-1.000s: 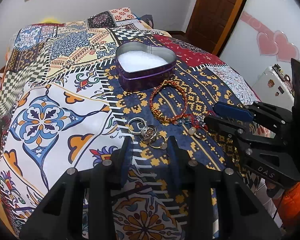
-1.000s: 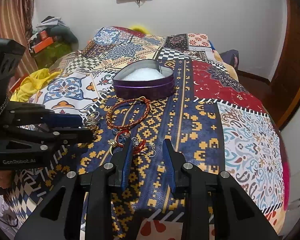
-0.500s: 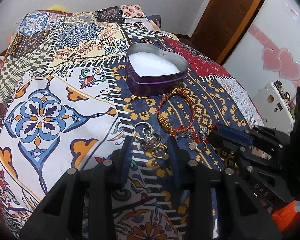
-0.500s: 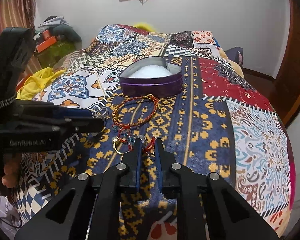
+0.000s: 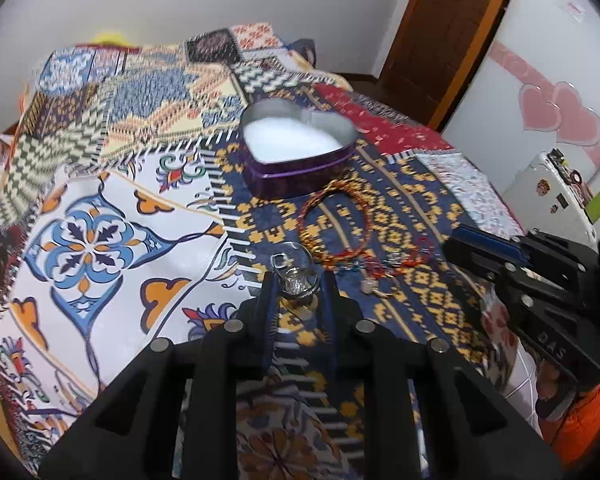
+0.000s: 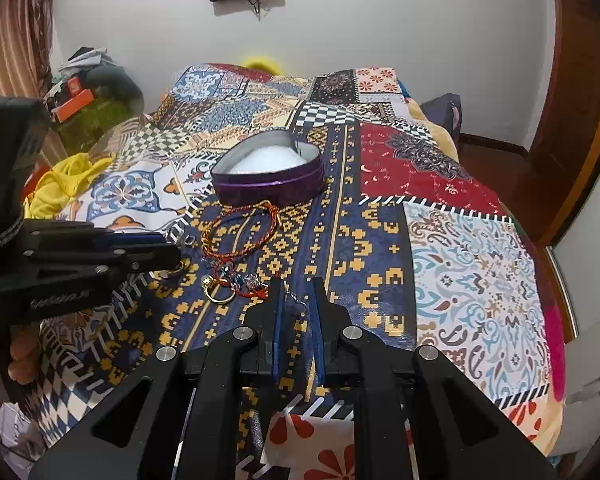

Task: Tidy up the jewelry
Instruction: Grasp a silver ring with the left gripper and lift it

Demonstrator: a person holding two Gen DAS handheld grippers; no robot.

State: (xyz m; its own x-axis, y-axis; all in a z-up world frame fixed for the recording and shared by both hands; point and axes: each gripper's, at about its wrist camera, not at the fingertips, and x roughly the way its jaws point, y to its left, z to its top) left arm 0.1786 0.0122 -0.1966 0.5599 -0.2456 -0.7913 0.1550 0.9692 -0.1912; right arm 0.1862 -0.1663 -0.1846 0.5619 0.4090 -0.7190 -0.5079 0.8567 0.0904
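A purple heart-shaped tin (image 5: 296, 152) with a white lining stands open on the patterned bedspread; it also shows in the right wrist view (image 6: 268, 178). In front of it lie a red-and-gold braided bracelet (image 5: 334, 220), a red beaded bracelet (image 6: 240, 280), a gold ring (image 6: 219, 294) and several silver rings (image 5: 296, 272). My left gripper (image 5: 298, 284) is open, its fingers on either side of the silver rings. My right gripper (image 6: 296, 292) is narrowly open around a thin silver earring (image 6: 298, 300), just right of the beaded bracelet.
The patchwork bedspread (image 6: 460, 240) covers the whole bed. Yellow cloth (image 6: 64, 184) and clutter lie at the left side. A wooden door (image 5: 448, 32) and a white cabinet with pink hearts (image 5: 556, 116) stand to the right.
The left gripper has moved forward so its fingers now flank the silver rings. The right gripper narrowed its jaws and shifted right, off the beaded bracelet, to the thin earring.
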